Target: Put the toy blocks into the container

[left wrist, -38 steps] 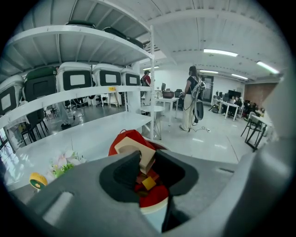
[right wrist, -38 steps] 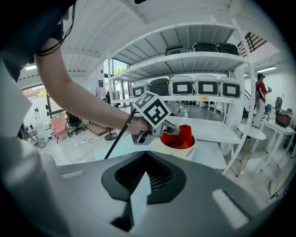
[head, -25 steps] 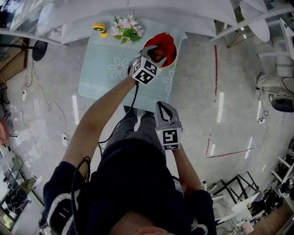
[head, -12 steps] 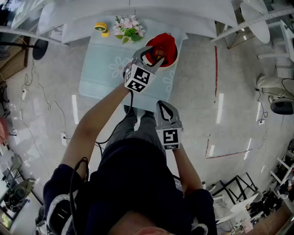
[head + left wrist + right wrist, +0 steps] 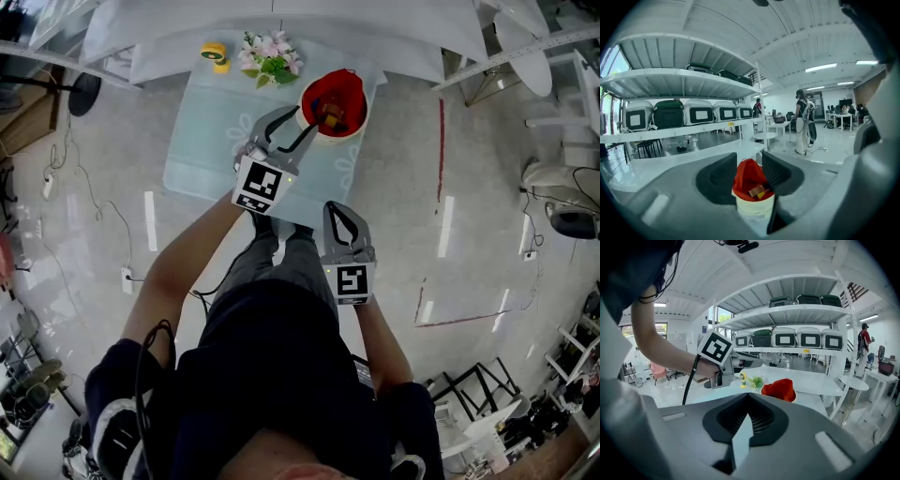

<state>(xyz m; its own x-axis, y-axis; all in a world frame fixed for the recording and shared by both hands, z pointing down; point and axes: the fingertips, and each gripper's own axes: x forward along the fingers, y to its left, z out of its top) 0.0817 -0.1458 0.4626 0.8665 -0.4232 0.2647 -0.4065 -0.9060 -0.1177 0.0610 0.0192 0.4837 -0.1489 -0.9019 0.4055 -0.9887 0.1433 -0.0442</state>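
Note:
A white container with a red liner (image 5: 354, 127) stands at the far right of the pale blue table, with several toy blocks (image 5: 330, 114) inside. My left gripper (image 5: 302, 122) hovers just left of it and nearer to me. Its jaws are open, have just been closing, and hold nothing. The left gripper view frames the container (image 5: 752, 206) and the blocks (image 5: 757, 191) between the jaws of that gripper (image 5: 749, 166). My right gripper (image 5: 339, 208) hangs off the table's near edge, shut and empty. In the right gripper view its jaws (image 5: 746, 398) meet, with the container (image 5: 780, 389) beyond.
A bunch of artificial flowers (image 5: 270, 56) and a yellow tape roll (image 5: 215, 54) sit at the table's far edge. The flower-print cloth (image 5: 211, 131) covers the table. White shelving with cases stands behind it. A person (image 5: 802, 122) stands far off in the room.
The left gripper has drawn back from over the container, toward me and to the left, and risen. The blocks now show uncovered inside the container. The right gripper has barely shifted.

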